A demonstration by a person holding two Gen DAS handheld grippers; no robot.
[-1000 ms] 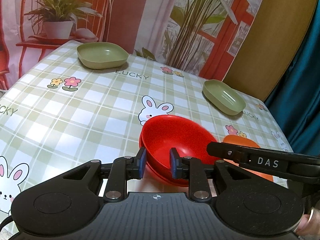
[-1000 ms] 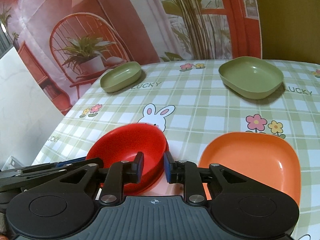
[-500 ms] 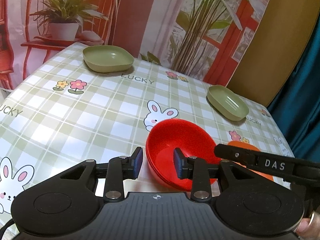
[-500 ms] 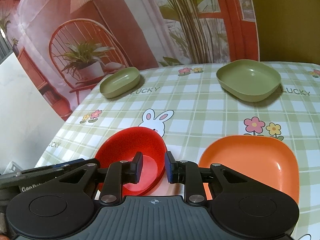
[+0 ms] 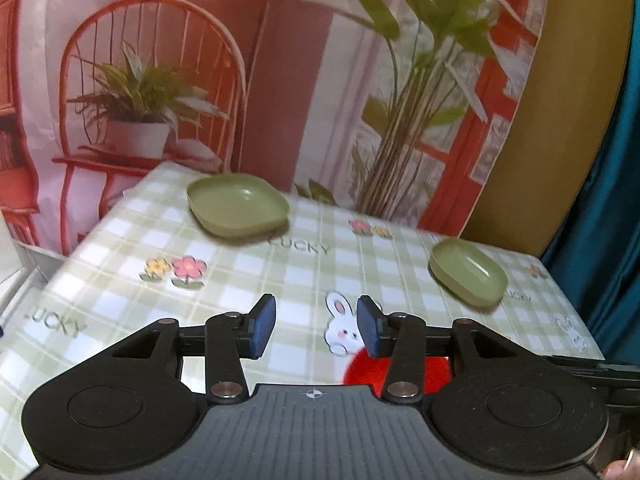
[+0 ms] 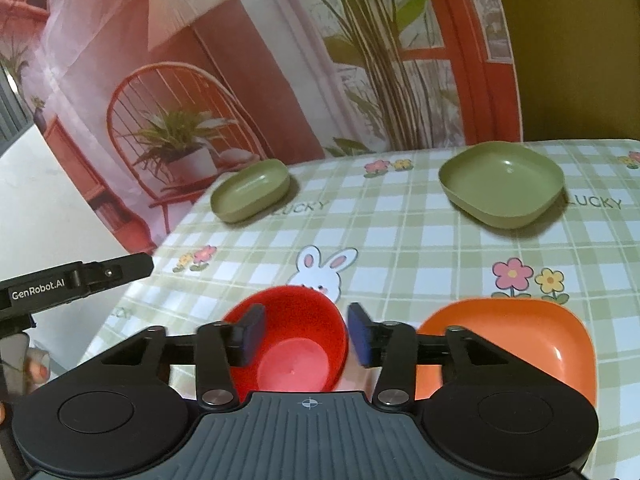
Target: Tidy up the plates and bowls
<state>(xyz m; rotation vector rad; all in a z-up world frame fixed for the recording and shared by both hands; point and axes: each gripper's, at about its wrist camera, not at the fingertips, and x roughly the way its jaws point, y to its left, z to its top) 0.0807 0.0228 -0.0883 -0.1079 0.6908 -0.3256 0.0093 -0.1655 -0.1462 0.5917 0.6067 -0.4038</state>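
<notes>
Red bowls (image 6: 296, 344): nested stack on checked tablecloth (image 6: 400, 232), beside orange plate (image 6: 520, 332). Left gripper (image 5: 316, 326) and right gripper (image 6: 304, 334) had just been opening, gripping nothing, apparently releasing the stack.

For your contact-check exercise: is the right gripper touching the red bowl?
Apart. In the right wrist view the right gripper has just opened; its blue pads stand either side of the red bowl rim, pressing nothing.
</notes>
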